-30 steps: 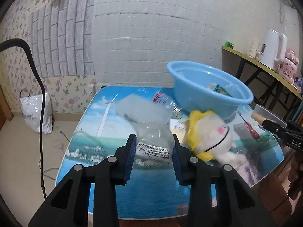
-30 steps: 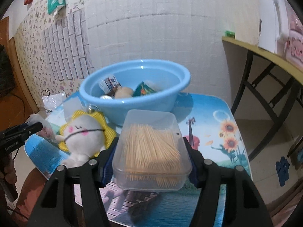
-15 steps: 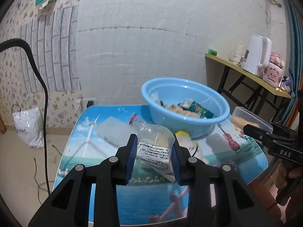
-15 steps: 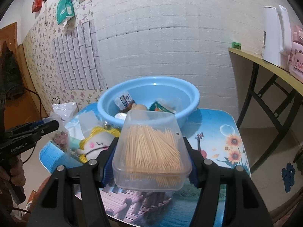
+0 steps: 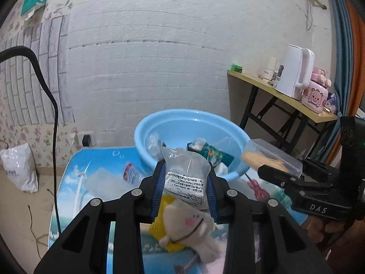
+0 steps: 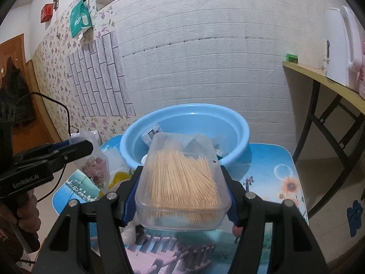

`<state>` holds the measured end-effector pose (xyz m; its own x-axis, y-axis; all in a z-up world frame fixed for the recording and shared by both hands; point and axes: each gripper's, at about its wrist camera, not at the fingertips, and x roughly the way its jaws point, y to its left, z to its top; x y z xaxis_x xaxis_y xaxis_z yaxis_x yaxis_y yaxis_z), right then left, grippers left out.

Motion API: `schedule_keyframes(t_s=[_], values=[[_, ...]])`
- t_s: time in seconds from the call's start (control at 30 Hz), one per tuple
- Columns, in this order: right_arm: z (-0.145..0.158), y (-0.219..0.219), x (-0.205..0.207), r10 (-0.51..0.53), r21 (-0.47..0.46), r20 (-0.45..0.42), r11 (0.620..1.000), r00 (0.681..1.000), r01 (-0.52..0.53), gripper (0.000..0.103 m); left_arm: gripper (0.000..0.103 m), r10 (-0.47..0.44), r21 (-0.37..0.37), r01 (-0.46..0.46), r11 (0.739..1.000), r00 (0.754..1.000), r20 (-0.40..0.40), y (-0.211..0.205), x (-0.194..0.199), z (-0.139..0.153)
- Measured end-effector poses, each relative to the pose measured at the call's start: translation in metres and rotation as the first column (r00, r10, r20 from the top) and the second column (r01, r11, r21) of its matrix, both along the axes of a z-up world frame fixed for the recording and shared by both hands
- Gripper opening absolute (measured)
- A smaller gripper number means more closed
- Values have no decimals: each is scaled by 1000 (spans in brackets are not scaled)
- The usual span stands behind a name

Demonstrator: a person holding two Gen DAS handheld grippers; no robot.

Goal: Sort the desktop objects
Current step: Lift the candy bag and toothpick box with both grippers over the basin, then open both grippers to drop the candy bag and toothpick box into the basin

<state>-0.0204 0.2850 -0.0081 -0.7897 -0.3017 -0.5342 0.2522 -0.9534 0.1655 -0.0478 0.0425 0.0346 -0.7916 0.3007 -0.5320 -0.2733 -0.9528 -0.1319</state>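
White brick wall behind, I carry both loads over the printed table (image 6: pixel 269 159): left gripper (image 5: pixel 186 188) clamps the clear packet (image 5: pixel 186 171), right gripper (image 6: pixel 181 196) clamps the toothpick box (image 6: pixel 182 180), so I clear the blue basin (image 6: pixel 239 125) rim before releasing.

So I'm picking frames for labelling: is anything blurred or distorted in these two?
Left wrist view: the plush under the tongs is soft, the bag label sharp. Right wrist view: sharp on the toothpick box. Both bend the walls, with dark corners.

Label print on clear bag (image 5: pixel 186 183) too small.
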Motion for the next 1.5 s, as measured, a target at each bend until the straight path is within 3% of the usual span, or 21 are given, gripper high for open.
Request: schedule_keyframes(t_s=[0.5, 0.67, 0.77, 0.9, 1.03, 1.23, 1.5], values=[[-13, 6, -60, 22, 6, 21, 1000, 1000, -22, 61, 32, -48, -32, 48, 998, 999, 18, 32, -67, -7], [-18, 2, -82, 35, 18, 32, 999, 999, -35, 62, 34, -50, -76, 52, 996, 998, 28, 45, -89, -17], [-23, 0, -92, 31, 19, 65, 999, 997, -32, 63, 47, -17, -85, 22, 996, 998, 67, 43, -97, -28], [-27, 4, -91, 20, 9, 67, 1000, 998, -20, 73, 75, 41, -50, -35, 998, 994, 106, 24, -95, -40], [-25, 2, -81, 8, 23, 41, 1000, 999, -9, 76, 86, 49, -46, -45, 998, 994, 94, 14, -80, -41], [-23, -5, -58, -9, 74, 14, 997, 1000, 8, 77, 88, 47, -69, -39, 997, 992, 118, 7, -66, -48], [-36, 1, -31, -38, 47, 101, 998, 994, 34, 87, 92, 104, -46, -98, 994, 986, 134, -18, -36, -53]])
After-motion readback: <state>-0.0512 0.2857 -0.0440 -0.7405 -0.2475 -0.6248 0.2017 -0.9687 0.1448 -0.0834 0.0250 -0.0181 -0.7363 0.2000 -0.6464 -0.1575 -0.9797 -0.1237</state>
